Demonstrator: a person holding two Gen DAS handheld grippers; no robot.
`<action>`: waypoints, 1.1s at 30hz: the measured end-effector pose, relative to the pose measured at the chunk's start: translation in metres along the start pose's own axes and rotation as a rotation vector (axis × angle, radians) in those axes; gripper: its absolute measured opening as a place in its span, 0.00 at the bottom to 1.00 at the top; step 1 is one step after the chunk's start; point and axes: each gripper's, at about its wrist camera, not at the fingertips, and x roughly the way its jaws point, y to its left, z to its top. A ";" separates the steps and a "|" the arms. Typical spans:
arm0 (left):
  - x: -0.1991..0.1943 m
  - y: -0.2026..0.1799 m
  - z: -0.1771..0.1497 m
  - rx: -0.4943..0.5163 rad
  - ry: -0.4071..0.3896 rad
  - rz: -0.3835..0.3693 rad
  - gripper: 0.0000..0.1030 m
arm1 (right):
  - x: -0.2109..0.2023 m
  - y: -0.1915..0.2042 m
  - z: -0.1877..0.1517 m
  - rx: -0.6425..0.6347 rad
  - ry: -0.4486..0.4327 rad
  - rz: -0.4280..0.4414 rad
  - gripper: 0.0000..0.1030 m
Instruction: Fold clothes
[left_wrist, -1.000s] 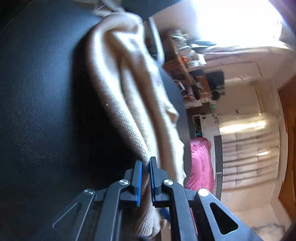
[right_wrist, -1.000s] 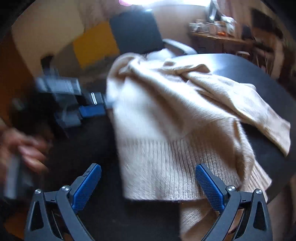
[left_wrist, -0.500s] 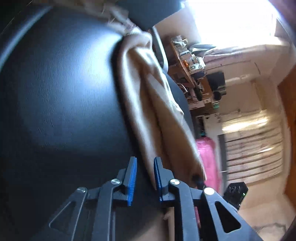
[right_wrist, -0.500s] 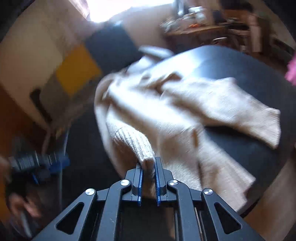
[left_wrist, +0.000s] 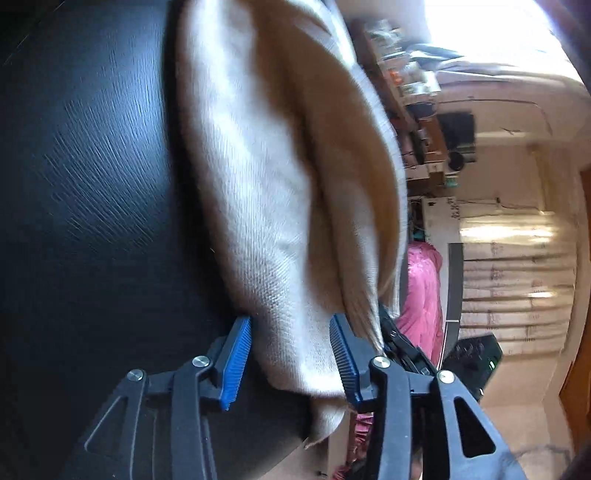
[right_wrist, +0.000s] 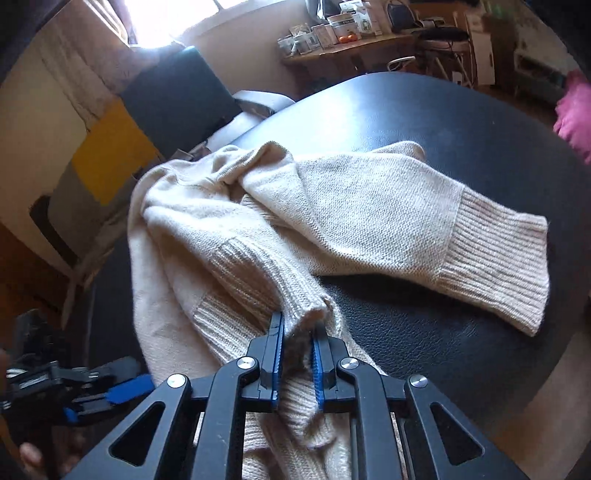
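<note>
Gripping a ribbed cuff, the right hand-held gripper (right_wrist: 298, 363) had its jaws pinched on a sleeve of the sweater (right_wrist: 354, 221), which lay rumpled across the black surface (right_wrist: 443, 122). The left hand-held gripper (left_wrist: 291, 363) stood with jaws apart, a fold of knit between them but seemingly not clamped. The step looked like an early one: gathering the edges before any fold. Next, the left likely needed to close on its fold, then both to lift and spread the garment flat. The sweater was cream, soft, thick-knit, ribbed at cuffs and hem; the surface was grained like leather.
</note>
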 end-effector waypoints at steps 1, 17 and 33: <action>0.003 -0.003 0.000 0.020 -0.003 0.011 0.34 | -0.002 0.000 -0.002 0.006 0.000 0.011 0.17; -0.226 -0.009 -0.015 0.231 -0.321 -0.054 0.00 | -0.056 0.023 -0.047 0.014 -0.002 0.157 0.36; -0.292 0.123 -0.124 0.261 -0.317 0.311 0.19 | -0.083 0.128 -0.102 -0.229 -0.002 -0.057 0.71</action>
